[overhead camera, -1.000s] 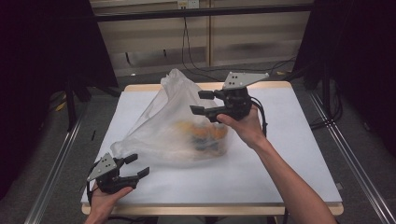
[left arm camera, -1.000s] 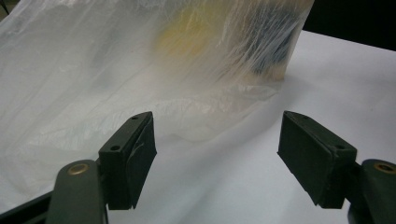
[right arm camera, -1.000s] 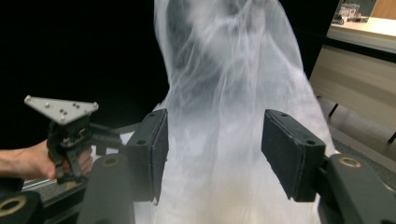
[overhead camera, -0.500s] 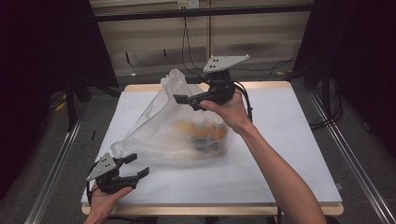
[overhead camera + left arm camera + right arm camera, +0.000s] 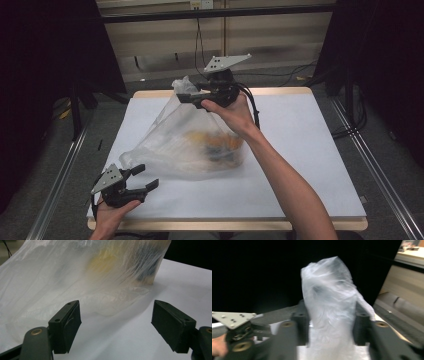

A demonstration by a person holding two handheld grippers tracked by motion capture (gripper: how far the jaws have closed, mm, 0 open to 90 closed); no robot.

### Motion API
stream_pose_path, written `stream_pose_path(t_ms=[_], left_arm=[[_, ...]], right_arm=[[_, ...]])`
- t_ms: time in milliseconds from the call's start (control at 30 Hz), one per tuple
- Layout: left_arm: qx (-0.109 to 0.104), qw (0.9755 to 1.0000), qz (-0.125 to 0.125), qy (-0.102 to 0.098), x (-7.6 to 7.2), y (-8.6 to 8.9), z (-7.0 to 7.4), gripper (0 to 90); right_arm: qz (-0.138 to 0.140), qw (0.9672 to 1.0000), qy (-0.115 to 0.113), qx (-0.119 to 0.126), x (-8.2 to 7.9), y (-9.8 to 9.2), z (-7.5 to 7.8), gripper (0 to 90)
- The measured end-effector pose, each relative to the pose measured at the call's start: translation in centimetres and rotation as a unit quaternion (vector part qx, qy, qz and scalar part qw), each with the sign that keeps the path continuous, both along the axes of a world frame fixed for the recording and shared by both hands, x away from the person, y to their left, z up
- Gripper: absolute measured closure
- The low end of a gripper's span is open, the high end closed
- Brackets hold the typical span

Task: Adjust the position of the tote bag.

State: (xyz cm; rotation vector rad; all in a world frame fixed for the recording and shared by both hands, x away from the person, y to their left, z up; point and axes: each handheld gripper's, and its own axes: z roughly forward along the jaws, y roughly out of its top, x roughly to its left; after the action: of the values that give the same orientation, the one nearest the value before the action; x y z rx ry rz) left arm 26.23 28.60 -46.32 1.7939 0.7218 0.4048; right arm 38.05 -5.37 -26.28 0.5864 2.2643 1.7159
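Right gripper (image 5: 331, 327): two black jaws rising from six o'clock, their dark pads at nine and three o'clock of the frame's centre. The jaws have just been closing, with plastic gathered between them; the pads meet the film on both sides.

Translucent white crinkled plastic bag (image 5: 329, 297): a bunched neck standing upright between the pads, its crumpled top reaching toward twelve o'clock, slightly blurred.

Left gripper (image 5: 239, 333): black body with a grey three-cornered plate, farther off at eight o'clock; a bit of hand at the frame's edge beside it. Its jaw state cannot be told here.

White table top (image 5: 302, 352): pale strip at six o'clock beneath the bag.

Background: black from nine to one o'clock; a beige panelled wall (image 5: 404, 280) at two to three o'clock.
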Motion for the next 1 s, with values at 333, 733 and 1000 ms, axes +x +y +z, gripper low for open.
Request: stream_pose_path(t_ms=[333, 733, 1000], left_arm=[[-0.004, 1.0, 0.002, -0.003, -0.2, 0.2, 0.2, 24.6], [-0.015, 0.9998, -0.001, -0.009, -0.3, 0.3, 0.5, 31.4], [-0.039, 0.9987, 0.024, -0.024, 0.0, 1.3, 1.1, 35.7]], right_arm=[[-0.008, 0.9995, -0.005, 0.031, -0.2, -2.3, 0.2, 90.0], [-0.033, 0.9973, -0.018, 0.064, -1.7, -7.3, 0.8, 90.0], [-0.054, 0.9954, -0.021, 0.076, -2.6, -10.0, 0.7, 90.0]])
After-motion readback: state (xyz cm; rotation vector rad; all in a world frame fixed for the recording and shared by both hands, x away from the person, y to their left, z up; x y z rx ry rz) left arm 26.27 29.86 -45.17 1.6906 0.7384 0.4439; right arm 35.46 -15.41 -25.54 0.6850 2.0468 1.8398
